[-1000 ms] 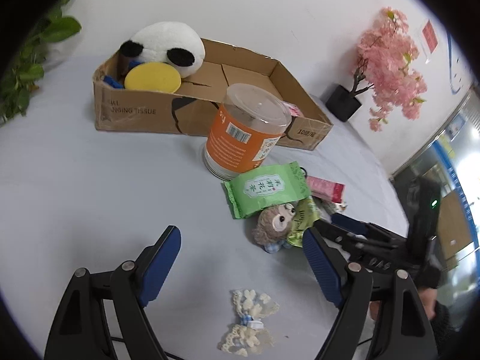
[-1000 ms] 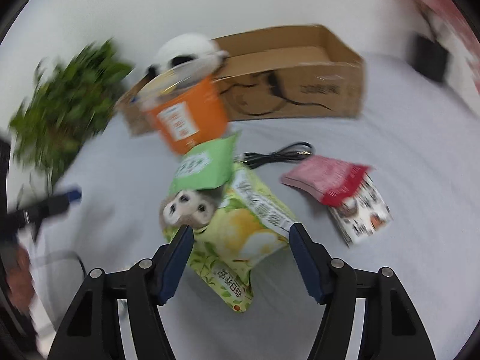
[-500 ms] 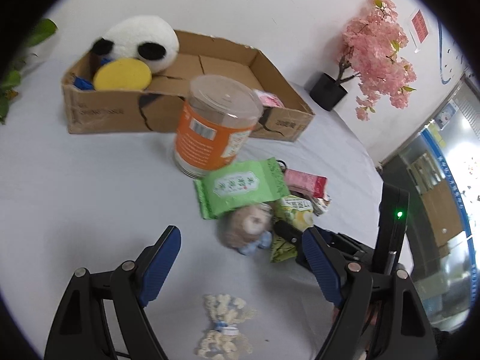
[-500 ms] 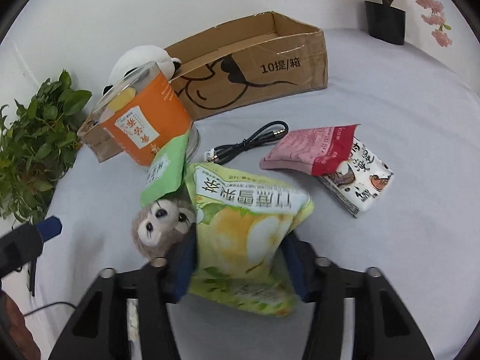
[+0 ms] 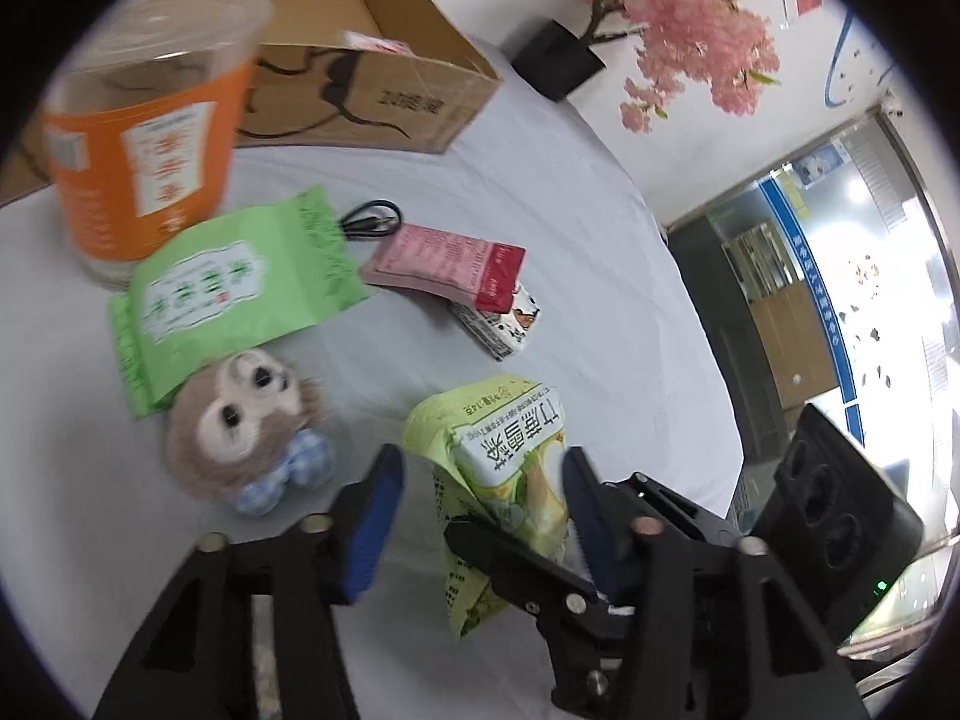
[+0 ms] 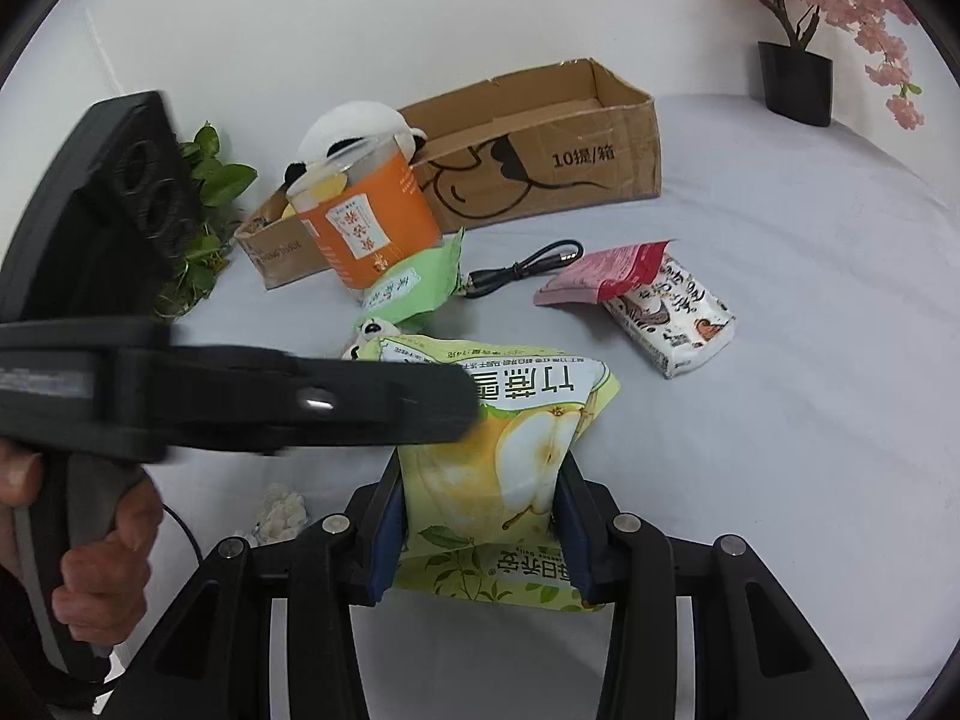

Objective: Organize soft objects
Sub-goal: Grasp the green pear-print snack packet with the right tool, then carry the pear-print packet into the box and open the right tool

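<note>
Plush toy (image 5: 240,426) beside pouch (image 5: 504,480); box (image 6: 528,150) behind, probably apart.

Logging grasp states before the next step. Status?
Right gripper shut on yellow-green pear snack bag. Left gripper open, reaching in over the bag. Small brown plush toy on table, untouched.

The cardboard box (image 6: 540,162) is showing "10提/箱" on its long side and "TISSUE" on its short end. The yellow-green pear pouch (image 6: 510,456) is carrying large upside-down characters "竹蔗", the rest staying hidden or too blurred.
</note>
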